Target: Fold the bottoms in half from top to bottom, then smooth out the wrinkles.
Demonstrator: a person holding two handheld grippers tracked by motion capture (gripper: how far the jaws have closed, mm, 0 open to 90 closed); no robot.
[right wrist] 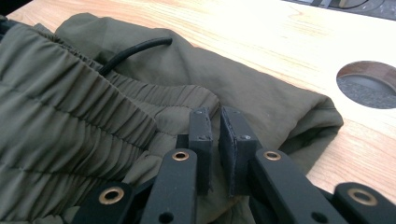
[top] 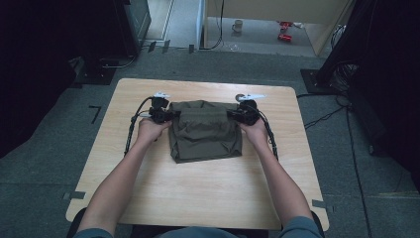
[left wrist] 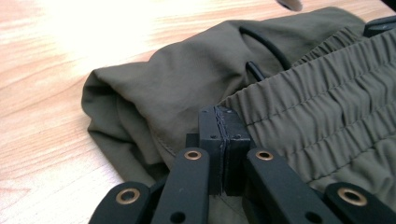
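Note:
An olive green garment (top: 205,131) with an elastic waistband lies folded at the middle of the wooden table (top: 198,198). My left gripper (top: 167,115) is at its far left corner and my right gripper (top: 232,114) at its far right corner. In the left gripper view the jaws (left wrist: 219,116) are pressed together on the waistband's end of the garment (left wrist: 163,93). In the right gripper view the jaws (right wrist: 215,116) stand a sliver apart, pinching the garment (right wrist: 70,116) at its edge. A black drawstring (right wrist: 135,49) lies across the fabric.
A round cable hole (right wrist: 369,84) is cut in the table just beyond the right gripper. Bare wood stretches in front of the garment. On the floor beyond are a mug (top: 237,26), red objects (top: 285,29) and cables (top: 327,116).

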